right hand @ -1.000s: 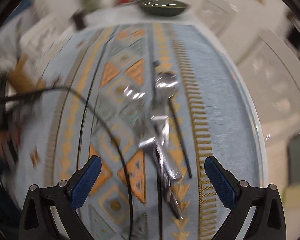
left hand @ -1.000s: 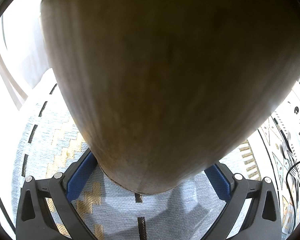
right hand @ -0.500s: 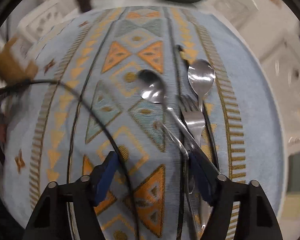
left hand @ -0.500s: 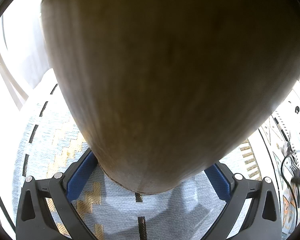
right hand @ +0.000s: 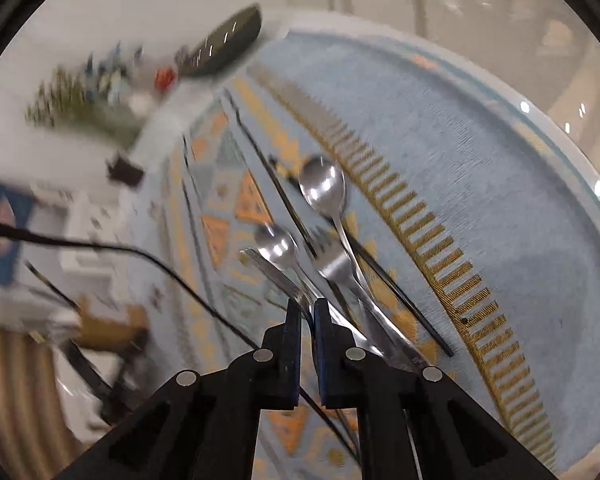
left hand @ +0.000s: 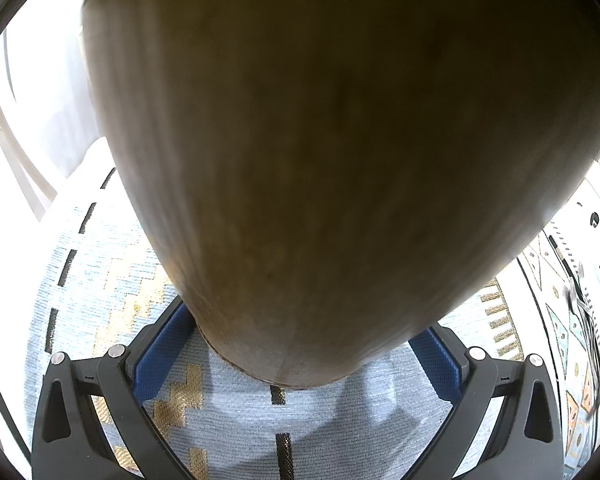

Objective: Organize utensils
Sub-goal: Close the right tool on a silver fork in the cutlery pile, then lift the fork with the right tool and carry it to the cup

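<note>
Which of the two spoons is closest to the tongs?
The lower spoon, its bowl just beyond the right tongs and left of the flat fork. The other spoon lies farther up the cloth.

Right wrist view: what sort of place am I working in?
Probably a home dining area: cutlery such as a spoon lies on a patterned tablecloth, with a dark dish and blurred greenery at the far edge.

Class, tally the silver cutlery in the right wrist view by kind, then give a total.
Spoons: 2
Forks: 2, one lying on the cloth, one in the right claw
Total: 4
</note>
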`<state>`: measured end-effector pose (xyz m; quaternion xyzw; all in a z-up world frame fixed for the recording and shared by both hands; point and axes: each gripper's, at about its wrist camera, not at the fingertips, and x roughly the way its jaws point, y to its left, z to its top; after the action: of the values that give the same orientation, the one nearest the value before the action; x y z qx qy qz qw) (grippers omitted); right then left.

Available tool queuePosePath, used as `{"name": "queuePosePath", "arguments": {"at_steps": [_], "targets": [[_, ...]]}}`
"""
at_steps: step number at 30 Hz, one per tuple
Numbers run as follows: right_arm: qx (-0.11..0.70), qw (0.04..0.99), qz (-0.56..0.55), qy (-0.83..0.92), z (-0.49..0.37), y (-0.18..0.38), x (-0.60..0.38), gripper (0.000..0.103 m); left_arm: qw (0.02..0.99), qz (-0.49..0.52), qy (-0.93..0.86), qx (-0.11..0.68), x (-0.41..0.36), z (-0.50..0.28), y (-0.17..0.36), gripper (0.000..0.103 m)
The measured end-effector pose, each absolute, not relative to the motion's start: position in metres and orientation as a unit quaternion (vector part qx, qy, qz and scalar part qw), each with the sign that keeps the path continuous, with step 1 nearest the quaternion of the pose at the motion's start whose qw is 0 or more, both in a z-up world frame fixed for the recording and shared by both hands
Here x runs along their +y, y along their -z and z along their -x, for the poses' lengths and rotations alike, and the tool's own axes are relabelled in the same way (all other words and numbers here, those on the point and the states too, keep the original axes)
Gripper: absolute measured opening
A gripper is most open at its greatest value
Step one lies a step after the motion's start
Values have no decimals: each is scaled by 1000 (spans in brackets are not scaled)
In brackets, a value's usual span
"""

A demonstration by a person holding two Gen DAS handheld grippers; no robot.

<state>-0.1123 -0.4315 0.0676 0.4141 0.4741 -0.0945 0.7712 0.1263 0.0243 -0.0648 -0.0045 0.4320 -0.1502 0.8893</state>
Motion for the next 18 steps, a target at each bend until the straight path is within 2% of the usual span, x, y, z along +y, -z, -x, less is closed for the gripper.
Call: {"name": "queuePosePath", "arguments": {"at_steps": [4, 15, 18], "targets": [[407, 783, -464, 79, 115, -106, -432, 6, 889, 5, 150, 432, 24, -126, 65, 102], [299, 876, -365, -103, 5, -265, -316, 6, 889, 7, 152, 431, 26, -126, 63, 102], [293, 890, -313, -151, -29, -285, -270, 6, 889, 7, 152, 431, 28, -126, 64, 102]]}}
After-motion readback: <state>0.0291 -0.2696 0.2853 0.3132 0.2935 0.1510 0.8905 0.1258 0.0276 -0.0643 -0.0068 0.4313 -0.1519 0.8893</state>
